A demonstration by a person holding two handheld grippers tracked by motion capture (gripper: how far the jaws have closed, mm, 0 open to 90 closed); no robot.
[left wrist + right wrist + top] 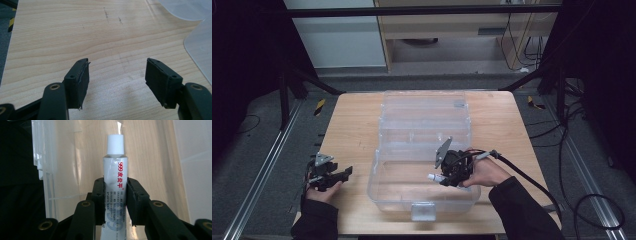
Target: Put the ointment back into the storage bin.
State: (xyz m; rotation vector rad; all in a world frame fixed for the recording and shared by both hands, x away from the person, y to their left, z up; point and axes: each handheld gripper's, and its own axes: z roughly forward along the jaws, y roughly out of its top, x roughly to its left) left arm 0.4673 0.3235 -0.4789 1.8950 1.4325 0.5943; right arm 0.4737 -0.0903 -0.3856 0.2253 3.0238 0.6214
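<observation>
Ointment tube (115, 182) is what our work turns on, but we start with the biggest thing in front of us: the wooden table (352, 130). On it stands a clear plastic storage box (424, 150), its lid thrown back toward the far edge and its latch facing us; as far as we can tell, nothing lies on its floor.

Our right gripper (443, 178) hangs over the open tub near its front right part. Its jaws are closed onto the white tube around its middle, with the white cap (115, 144) pointing ahead of the pads, and in the right gripper view the clear walls of the box show behind it.

Our left gripper (117, 77) rests on the bare wood to the left of the box, jaws spread wide with nothing between them.

We judge the tube gripped and carried to the box; setting it down inside, letting go and perhaps shutting the lid remain.
</observation>
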